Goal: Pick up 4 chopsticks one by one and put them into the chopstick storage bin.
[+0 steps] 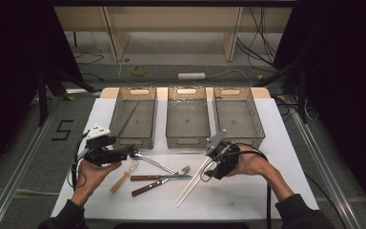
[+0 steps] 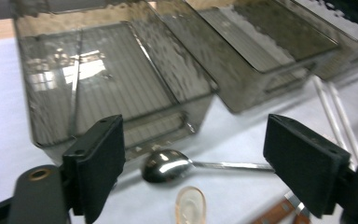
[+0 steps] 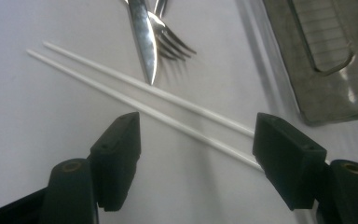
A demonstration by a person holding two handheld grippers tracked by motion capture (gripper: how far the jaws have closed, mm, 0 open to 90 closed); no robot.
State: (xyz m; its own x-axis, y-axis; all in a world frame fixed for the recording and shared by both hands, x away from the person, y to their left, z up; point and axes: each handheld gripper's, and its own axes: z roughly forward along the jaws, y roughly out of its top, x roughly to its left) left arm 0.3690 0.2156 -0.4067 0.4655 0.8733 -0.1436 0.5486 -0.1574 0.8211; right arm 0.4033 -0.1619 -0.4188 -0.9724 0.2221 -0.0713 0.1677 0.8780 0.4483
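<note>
My left gripper stands open at the front of the left grey bin. Its jaws are wide apart, with nothing between them, just short of the bowl of a metal spoon. A thin dark stick lies inside that bin. Two white chopsticks lie side by side on the white table, and my right gripper hovers over their upper ends. Its jaws are open and straddle the chopsticks without touching them.
A pale spoon, two wood-handled knives and a fork lie in the middle of the table. The middle bin and the right bin stand behind. The knife blade ends close to the chopsticks.
</note>
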